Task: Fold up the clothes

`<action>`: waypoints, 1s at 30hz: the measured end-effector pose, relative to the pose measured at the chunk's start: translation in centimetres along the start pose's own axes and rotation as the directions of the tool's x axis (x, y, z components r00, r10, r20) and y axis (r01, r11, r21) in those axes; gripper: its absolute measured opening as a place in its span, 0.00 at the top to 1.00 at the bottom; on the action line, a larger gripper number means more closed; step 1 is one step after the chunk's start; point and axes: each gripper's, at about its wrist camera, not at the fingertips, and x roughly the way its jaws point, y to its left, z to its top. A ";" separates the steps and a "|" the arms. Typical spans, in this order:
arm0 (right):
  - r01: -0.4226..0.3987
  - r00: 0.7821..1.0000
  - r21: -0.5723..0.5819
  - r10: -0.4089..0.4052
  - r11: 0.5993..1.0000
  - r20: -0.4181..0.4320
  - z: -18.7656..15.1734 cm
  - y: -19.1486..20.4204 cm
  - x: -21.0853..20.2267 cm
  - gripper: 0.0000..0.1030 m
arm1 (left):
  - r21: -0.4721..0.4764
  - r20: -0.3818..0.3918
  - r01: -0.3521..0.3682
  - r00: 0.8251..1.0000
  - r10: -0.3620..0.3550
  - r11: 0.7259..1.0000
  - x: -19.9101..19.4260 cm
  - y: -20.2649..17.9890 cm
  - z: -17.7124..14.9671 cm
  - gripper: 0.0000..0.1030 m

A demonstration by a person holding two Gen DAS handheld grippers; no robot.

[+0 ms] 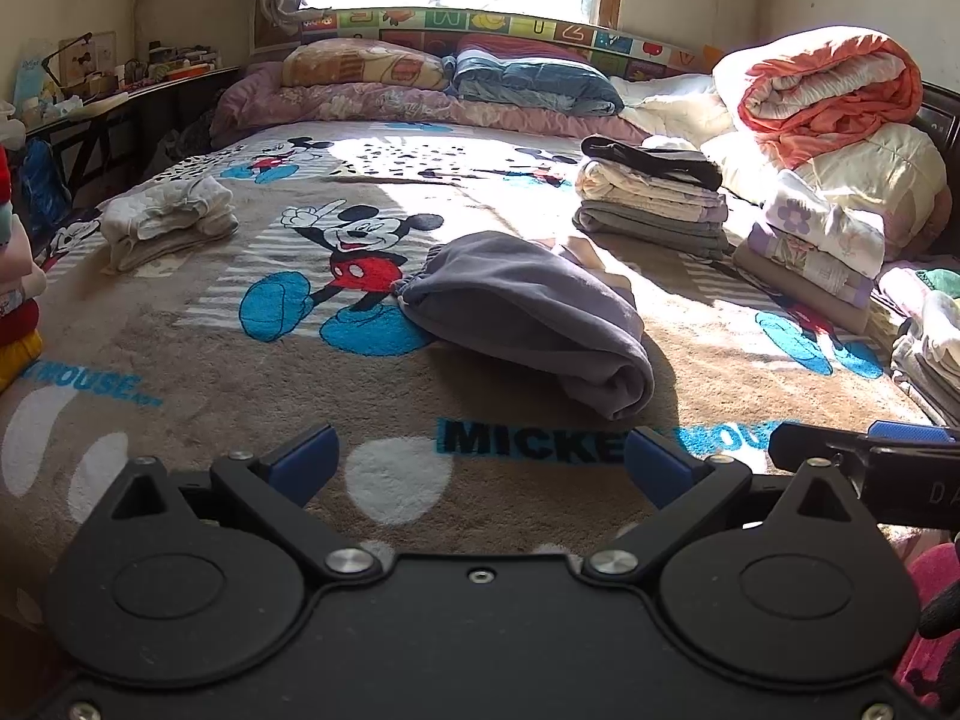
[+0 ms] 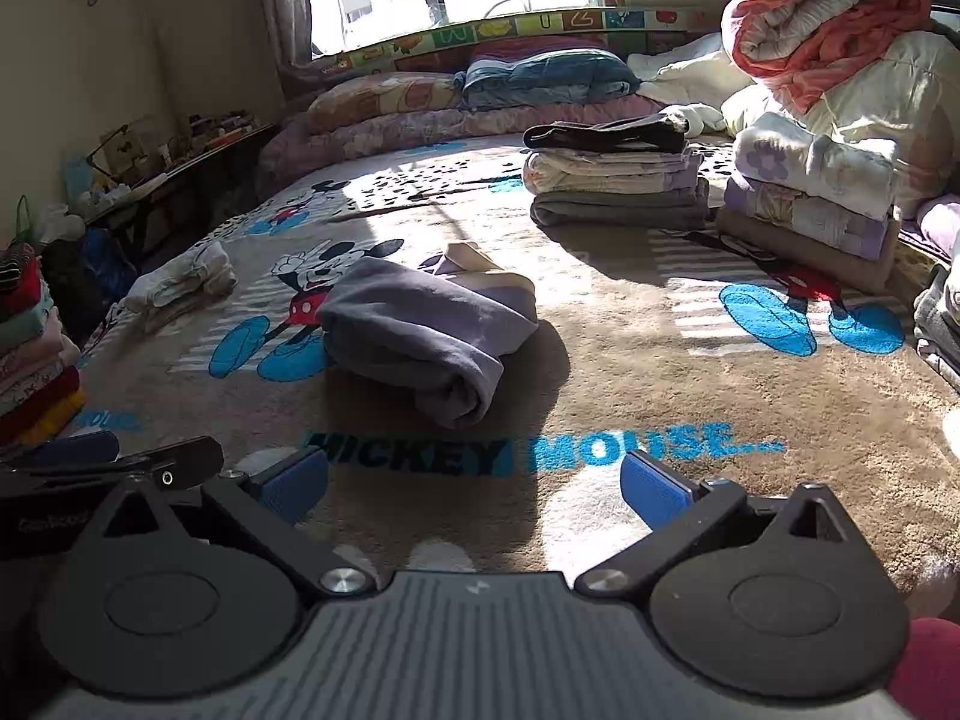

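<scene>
Left wrist view first: at the far left edge we see a stack of bright clothes [image 1: 15, 300], cut off by the frame. Right of it, in the upper left, a small pile of white clothes [image 1: 168, 222] lies on the cartoon blanket [image 1: 210, 372] that covers the bed. In the middle of the frame sits the folded grey garment [image 1: 528, 318], a thick bundle with its rolled edge toward us and a cream piece showing behind it. Right of centre, a stack of folded laundry [image 1: 651, 201] has a dark item on top, and further right a second stack with flower prints [image 1: 822, 246] stands just beside it. A rolled orange and cream quilt [image 1: 828, 96] fills the upper right.

Along the bottom, our left gripper [image 1: 480, 462] hangs over the blanket with its blue fingers [image 1: 303, 462] spread wide and nothing between them. It sits well apart from the grey garment. At the lower right edge, part of our right gripper [image 1: 864, 450] pokes in.

Right wrist view: the grey garment lies left of centre, above the blue lettering [image 2: 540, 450]. The right gripper's fingers are likewise spread and hold nothing.
</scene>
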 end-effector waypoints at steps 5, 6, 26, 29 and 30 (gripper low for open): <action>-0.001 1.000 -0.001 0.001 1.000 0.000 0.0 0.0 0.0 0.00 | -0.002 -0.001 0.001 1.000 -0.001 1.000 0.0 0.0 0.0 0.00; -0.003 1.000 -0.001 0.003 1.000 0.000 0.0 0.0 0.0 0.00 | -0.002 0.000 0.002 1.000 -0.002 1.000 0.0 0.0 -0.1 0.00; -0.004 1.000 -0.003 0.004 1.000 -0.006 0.0 0.1 0.2 0.00 | -0.010 0.001 0.007 1.000 -0.007 1.000 0.2 0.1 -0.1 0.00; -0.007 1.000 -0.005 0.006 1.000 -0.005 0.0 0.1 0.3 0.00 | -0.014 0.000 0.008 1.000 -0.008 1.000 0.3 0.1 -0.1 0.00; -0.006 1.000 -0.006 0.006 1.000 -0.006 0.0 0.1 0.3 0.00 | -0.016 -0.001 0.009 1.000 -0.009 1.000 0.3 0.1 -0.1 0.00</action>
